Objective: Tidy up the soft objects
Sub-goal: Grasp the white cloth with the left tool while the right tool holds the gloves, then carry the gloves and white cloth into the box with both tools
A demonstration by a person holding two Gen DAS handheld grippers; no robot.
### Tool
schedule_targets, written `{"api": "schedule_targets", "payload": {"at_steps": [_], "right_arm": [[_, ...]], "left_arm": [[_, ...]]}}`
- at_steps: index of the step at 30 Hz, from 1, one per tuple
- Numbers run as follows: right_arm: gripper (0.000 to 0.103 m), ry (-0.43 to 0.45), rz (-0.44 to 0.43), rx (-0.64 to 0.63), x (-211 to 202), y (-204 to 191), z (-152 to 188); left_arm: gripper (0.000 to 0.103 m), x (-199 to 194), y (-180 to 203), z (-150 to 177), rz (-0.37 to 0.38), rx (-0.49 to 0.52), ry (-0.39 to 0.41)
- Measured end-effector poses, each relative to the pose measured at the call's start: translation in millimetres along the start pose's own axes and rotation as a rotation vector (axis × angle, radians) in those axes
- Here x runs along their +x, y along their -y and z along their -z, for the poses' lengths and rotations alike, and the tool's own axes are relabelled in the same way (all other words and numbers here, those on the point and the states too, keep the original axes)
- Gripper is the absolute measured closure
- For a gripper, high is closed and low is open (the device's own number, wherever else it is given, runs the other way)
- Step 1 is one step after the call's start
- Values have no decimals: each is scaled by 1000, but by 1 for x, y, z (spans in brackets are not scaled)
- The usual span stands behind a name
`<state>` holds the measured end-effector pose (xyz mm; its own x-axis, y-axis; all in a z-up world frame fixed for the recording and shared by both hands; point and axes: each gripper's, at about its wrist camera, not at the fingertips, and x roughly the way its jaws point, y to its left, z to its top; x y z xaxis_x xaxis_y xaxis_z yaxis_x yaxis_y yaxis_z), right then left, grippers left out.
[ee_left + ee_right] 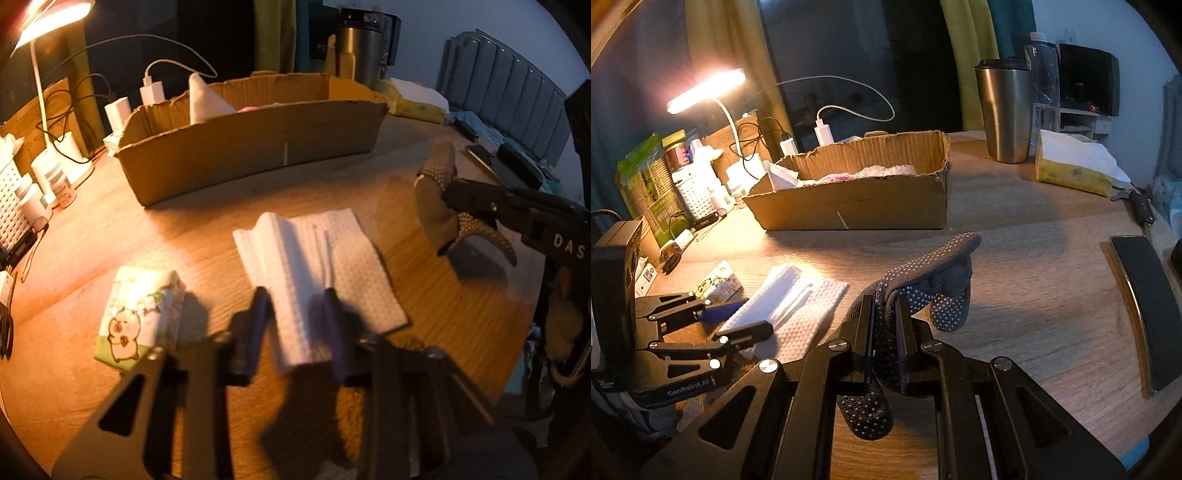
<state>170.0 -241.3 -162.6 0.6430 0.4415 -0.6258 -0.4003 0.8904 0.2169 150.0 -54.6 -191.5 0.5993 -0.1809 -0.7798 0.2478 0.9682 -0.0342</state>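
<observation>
On the wooden surface, in front of the cardboard box, lies a white folded cloth with a dimpled, quilted texture, its near edge between the left gripper's purple-tipped fingers; these stand a little apart on either side of the fold, and whether they actually pinch it cannot be told. Just to the right, the right gripper has its fingers clenched on a grey knitted glove studded with small pale dots, which hangs limp and crumpled above the surface. Left of the cloth sits a small soft tissue pack printed with a cartoon pig. The box is shallow, with torn, ragged edges, and holds white and pink soft things. Behind it stand a steel tumbler, white chargers and a glowing desk lamp.
</observation>
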Motion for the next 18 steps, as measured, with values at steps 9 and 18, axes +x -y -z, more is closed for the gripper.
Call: {"api": "schedule_targets", "payload": {"at_steps": [9, 18], "right_arm": [[92, 14, 6, -11, -6, -4, -7], [92, 46, 6, -41, -15, -15, -23]], "left_arm": [[93, -21, -3, -6, 60, -24, 58], [93, -57, -15, -25, 68, -59, 153]]}}
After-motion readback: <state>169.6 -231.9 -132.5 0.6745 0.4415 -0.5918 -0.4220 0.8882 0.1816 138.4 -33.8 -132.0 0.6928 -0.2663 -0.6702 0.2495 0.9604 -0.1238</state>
